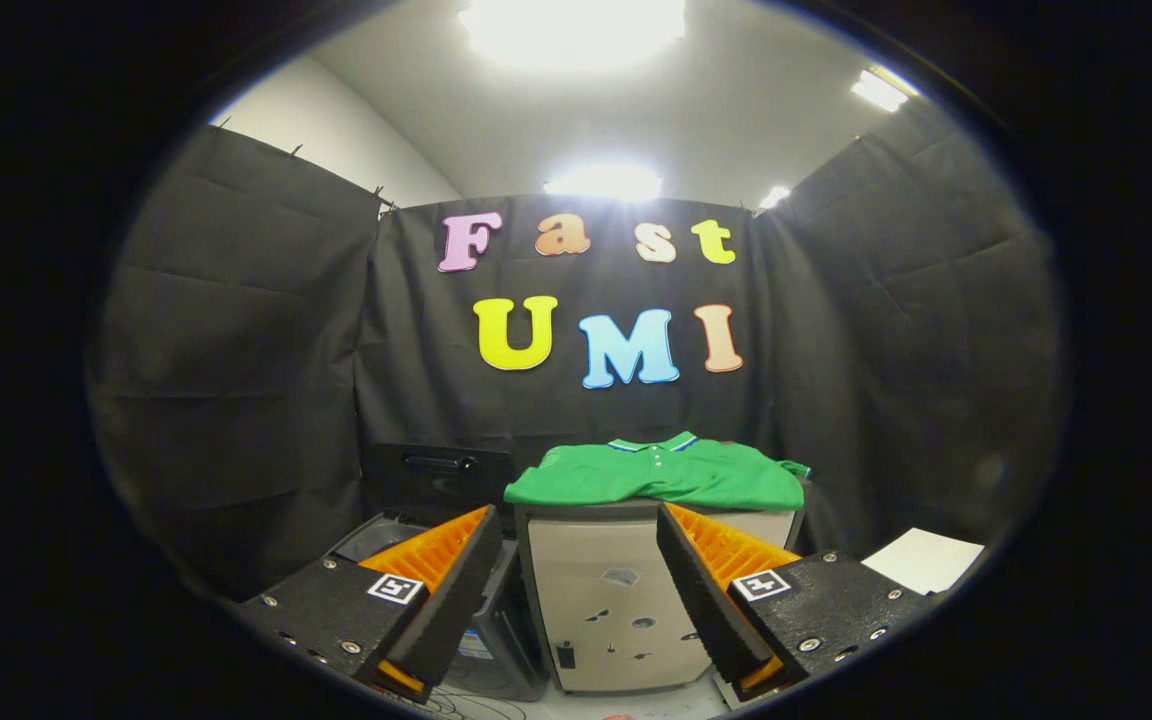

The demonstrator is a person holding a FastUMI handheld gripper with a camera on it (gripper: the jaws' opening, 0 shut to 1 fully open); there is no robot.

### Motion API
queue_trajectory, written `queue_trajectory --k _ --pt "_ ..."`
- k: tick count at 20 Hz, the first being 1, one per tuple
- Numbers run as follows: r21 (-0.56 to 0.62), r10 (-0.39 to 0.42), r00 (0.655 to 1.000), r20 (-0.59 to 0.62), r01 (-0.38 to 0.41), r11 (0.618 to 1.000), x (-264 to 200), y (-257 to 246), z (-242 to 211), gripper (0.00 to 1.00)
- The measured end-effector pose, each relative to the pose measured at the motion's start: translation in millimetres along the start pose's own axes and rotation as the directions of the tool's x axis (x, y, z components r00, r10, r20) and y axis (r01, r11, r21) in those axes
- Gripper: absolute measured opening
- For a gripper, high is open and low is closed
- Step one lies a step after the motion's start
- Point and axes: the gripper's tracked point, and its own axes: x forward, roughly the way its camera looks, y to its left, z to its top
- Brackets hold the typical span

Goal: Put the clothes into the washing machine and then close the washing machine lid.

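Claw (576, 560) held level, fingers spread apart and empty, folded green polo shirt (658, 474) beyond them atop a beige boxy cabinet (611, 610)

black cloth walls (236, 330), bright ceiling lights (571, 25)

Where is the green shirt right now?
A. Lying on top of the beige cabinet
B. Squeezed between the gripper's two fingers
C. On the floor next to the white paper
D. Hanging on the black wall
A: the green shirt lies spread flat on top of the beige cabinet, beyond the fingers, while the gripper is open with nothing between its fingers.
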Motion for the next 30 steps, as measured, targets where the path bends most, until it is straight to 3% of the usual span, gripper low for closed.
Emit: queue_trajectory --k 11,24,30 --pt "-0.001 -0.019 0.999 -0.044 0.019 1.000 81 -42 37 0.97" --pt "-0.013 -0.005 0.982 -0.190 0.002 1.000 192 -84 29 0.96" --pt "0.021 0.025 0.951 -0.309 -0.019 1.000 240 -96 6 0.97"
